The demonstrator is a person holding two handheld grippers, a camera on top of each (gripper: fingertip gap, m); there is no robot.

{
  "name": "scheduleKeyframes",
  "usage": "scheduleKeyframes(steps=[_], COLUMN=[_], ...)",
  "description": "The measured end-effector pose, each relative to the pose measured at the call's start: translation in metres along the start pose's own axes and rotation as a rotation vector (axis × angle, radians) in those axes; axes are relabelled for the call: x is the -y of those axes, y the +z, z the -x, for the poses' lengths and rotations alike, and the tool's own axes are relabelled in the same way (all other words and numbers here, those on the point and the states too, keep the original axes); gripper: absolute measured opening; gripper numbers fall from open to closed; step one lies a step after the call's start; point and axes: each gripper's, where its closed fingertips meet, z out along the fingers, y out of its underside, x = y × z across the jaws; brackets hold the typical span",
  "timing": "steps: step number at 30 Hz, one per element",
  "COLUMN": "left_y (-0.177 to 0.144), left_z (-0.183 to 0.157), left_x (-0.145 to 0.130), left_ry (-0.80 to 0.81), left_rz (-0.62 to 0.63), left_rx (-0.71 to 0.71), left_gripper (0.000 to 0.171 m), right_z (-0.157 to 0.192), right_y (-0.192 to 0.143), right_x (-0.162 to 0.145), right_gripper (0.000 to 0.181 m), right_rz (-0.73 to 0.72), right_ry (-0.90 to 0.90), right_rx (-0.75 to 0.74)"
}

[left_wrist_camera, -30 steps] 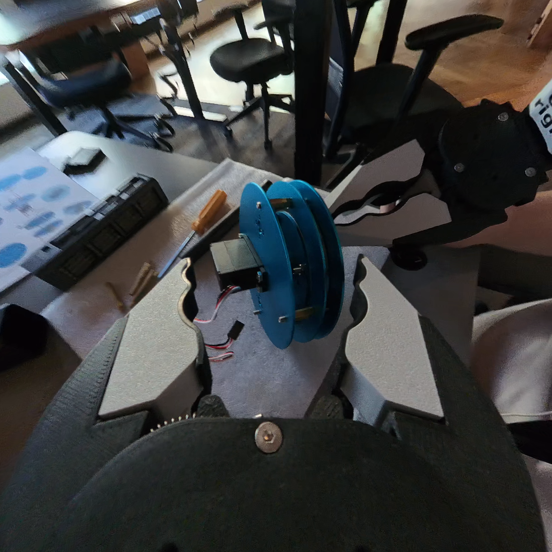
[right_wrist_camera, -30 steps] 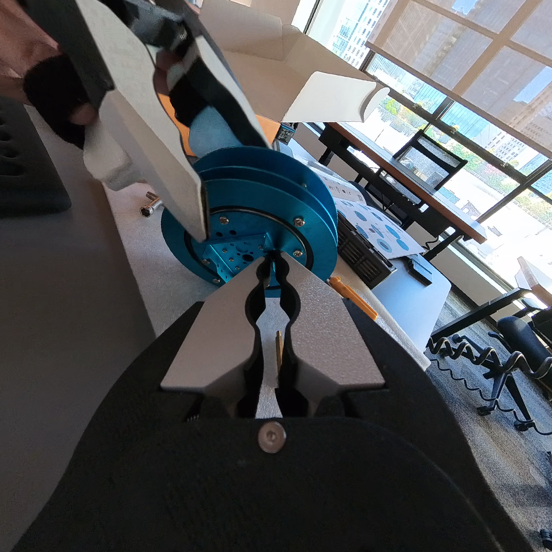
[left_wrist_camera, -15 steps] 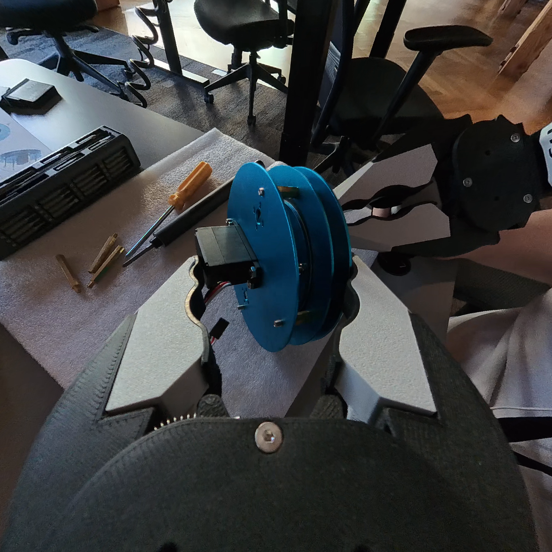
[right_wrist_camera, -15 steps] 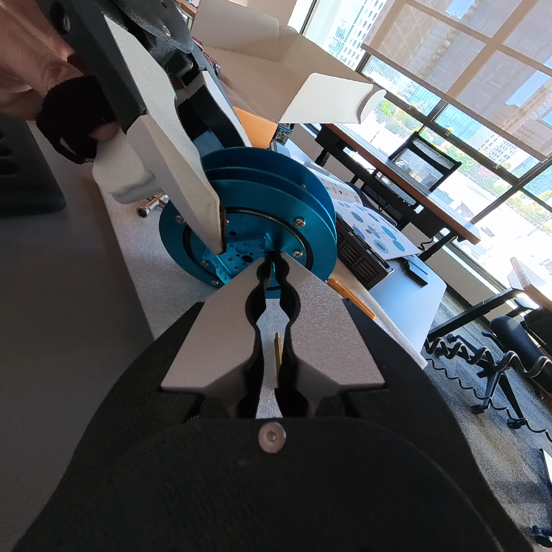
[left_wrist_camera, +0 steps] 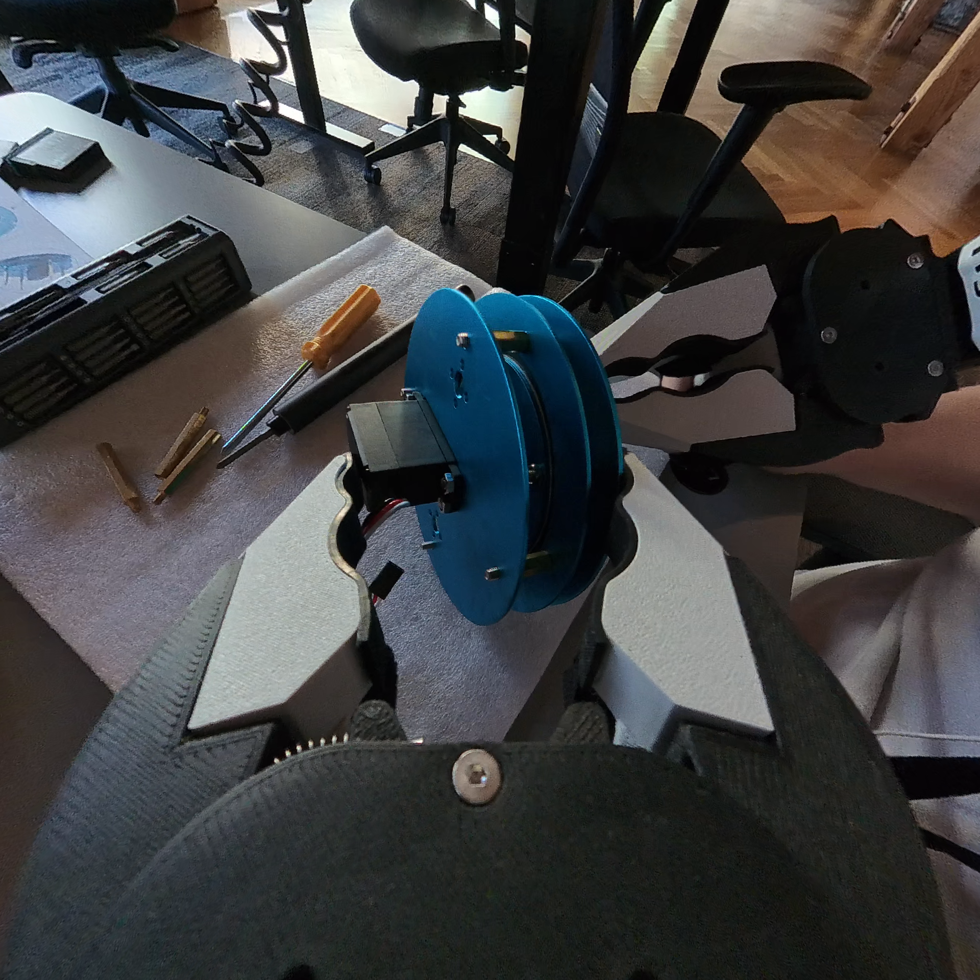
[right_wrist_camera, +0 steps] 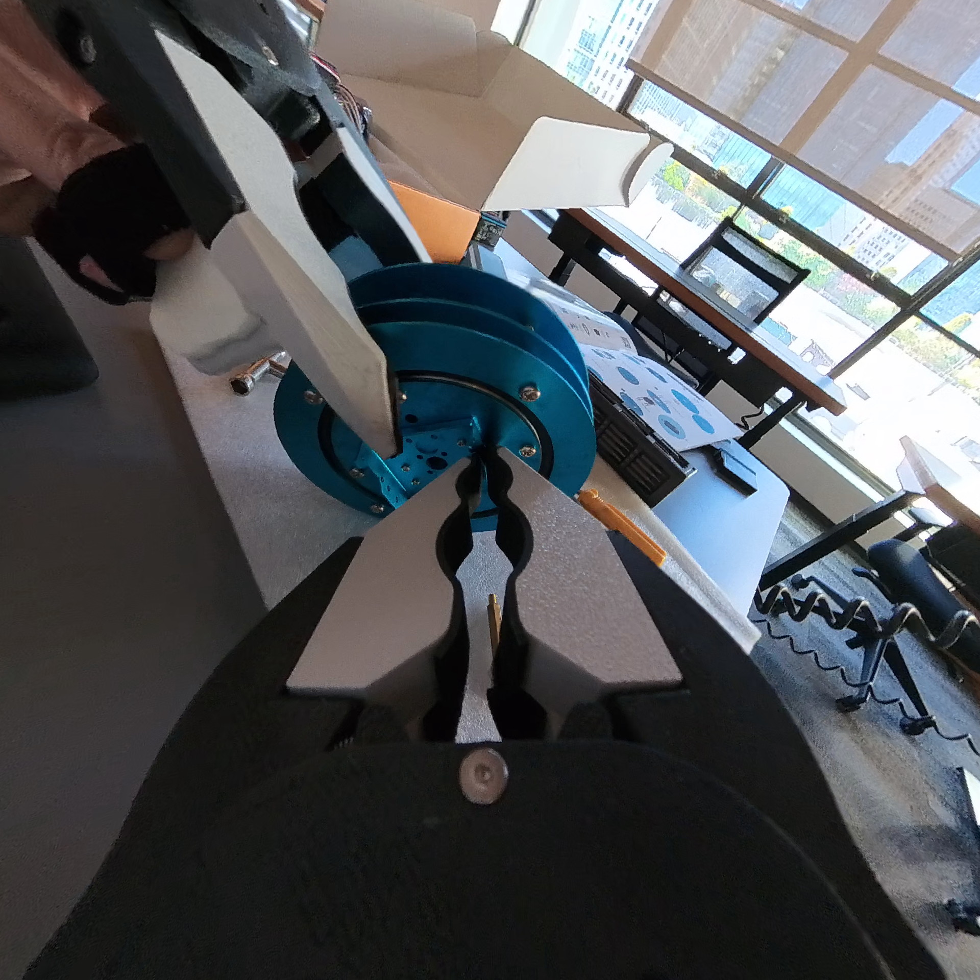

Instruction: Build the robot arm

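Observation:
A blue disc assembly [left_wrist_camera: 477, 466] of three stacked metal discs stands on edge, with a black servo [left_wrist_camera: 397, 451] and loose wires on its left face. My left gripper [left_wrist_camera: 488, 466] is closed around it: the left finger is against the servo and the right finger against the outer disc. In the right wrist view, one of its fingers [right_wrist_camera: 329, 329] lies across the disc face [right_wrist_camera: 530, 371]. My right gripper [right_wrist_camera: 485, 456] is shut, its tips pinching the assembly's blue hub part. It also shows in the left wrist view [left_wrist_camera: 610, 366], at the far face of the discs.
On the white foam mat [left_wrist_camera: 106, 530] lie an orange-handled screwdriver [left_wrist_camera: 342, 326], a black tool [left_wrist_camera: 339, 387] and brass standoffs [left_wrist_camera: 185, 451]. A black bit case [left_wrist_camera: 106, 323] sits to the left. A silver socket key [right_wrist_camera: 260, 371] and an open cardboard box [right_wrist_camera: 451, 106] are behind. Office chairs stand beyond the table. My two grippers' fingertips are within a few centimetres of each other.
My left gripper's fingers have drawn in from wide apart until they touch the servo and the outer disc. The right gripper has stayed shut on the hub.

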Motion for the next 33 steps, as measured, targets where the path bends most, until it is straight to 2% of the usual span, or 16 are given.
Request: scheduleKeyframes(steps=[14,18,21,27,30,33], left_y=[0.0,-0.001,0.0,0.001,0.002,0.003], left_z=[0.0,-0.001,-0.002,-0.003,-0.003,-0.001], left_x=[0.001,0.0,0.0,0.001,0.003,0.006], left_ry=[-0.005,0.002,0.027,0.026,0.016,-0.032], left_rz=[-0.054,-0.056,-0.053,-0.059,-0.075,-0.114], left_rx=[0.01,-0.001,0.013,0.012,0.0,-0.02], left_gripper=[0.094,0.094,0.092,0.092,0.092,0.092], right_z=[-0.001,0.0,0.0,0.0,-0.001,-0.002], right_y=[0.001,0.0,0.001,-0.001,-0.001,0.0], right_x=[-0.007,-0.006,-0.008,-0.01,-0.01,-0.011], right_gripper=[0.001,0.0,0.001,0.001,0.001,0.001], right_rz=[0.034,0.032,0.049,0.061,0.073,0.071], right_ry=[0.244,0.099,0.209,0.247,0.149,0.157], right_rx=[0.135,0.082,0.129,0.135,0.123,0.125])
